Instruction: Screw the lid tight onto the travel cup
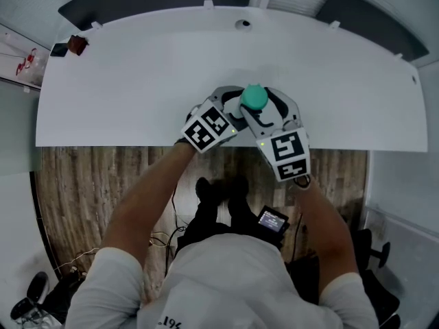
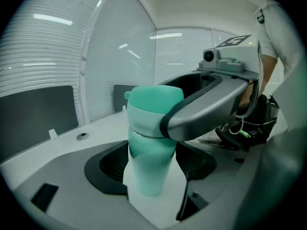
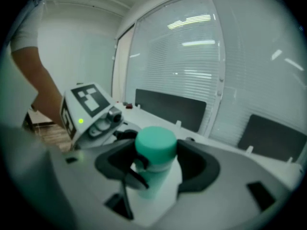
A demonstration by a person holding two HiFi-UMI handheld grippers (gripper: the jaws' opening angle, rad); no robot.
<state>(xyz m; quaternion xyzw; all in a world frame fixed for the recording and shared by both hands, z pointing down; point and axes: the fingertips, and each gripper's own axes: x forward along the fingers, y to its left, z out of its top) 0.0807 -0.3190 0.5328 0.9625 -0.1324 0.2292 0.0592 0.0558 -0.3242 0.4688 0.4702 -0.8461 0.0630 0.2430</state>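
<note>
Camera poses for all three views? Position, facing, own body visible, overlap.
Head view: on the person's head, facing steeply down at the white table; forearms, left gripper, right gripper show.
Left gripper view: on the left gripper, looking along its jaws, shut on the teal plastic travel cup; white shirt sleeve at right.
Right gripper view: on the right gripper, looking along its jaws, shut on the teal round lid; arm at left.
Shared: each gripper view sees the other gripper; all see the cup.
</note>
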